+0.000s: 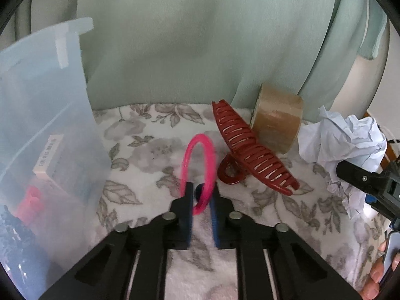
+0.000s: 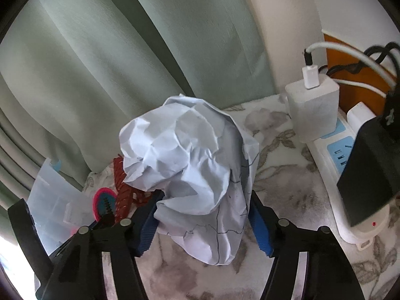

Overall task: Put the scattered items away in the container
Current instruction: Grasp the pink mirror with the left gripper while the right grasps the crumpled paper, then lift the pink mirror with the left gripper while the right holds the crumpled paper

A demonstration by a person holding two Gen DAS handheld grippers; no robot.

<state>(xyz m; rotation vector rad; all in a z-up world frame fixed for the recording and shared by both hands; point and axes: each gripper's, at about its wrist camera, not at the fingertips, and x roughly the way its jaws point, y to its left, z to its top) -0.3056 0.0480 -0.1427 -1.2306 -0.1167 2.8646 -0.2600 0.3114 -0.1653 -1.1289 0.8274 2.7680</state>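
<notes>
Surface: floral blanket [image 1: 150, 155], clear container [image 1: 50, 125] at my left.
Left gripper [image 1: 201, 200]: clenched on pink ring [image 1: 198, 170]; stiff, slippery.
Right gripper [image 2: 205, 215]: spread around crumpled paper [image 2: 190, 155]; light, squashy, take mid-bulk.

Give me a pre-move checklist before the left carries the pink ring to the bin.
1. Left gripper shut on the pink ring: ok; ring sits between the jaws.
2. Grip depth: not ok; only the ring's lower edge is pinched.
3. Bin mouth clear: cannot tell; opening is out of frame.
4. Path to the bin, left of the ring: ok; bare blanket only.
5. Red hair claw apart from the ring: ok; gap visible.
6. Right gripper out of the way: ok; jaws flank the crumpled paper; grip cannot be told.
</notes>
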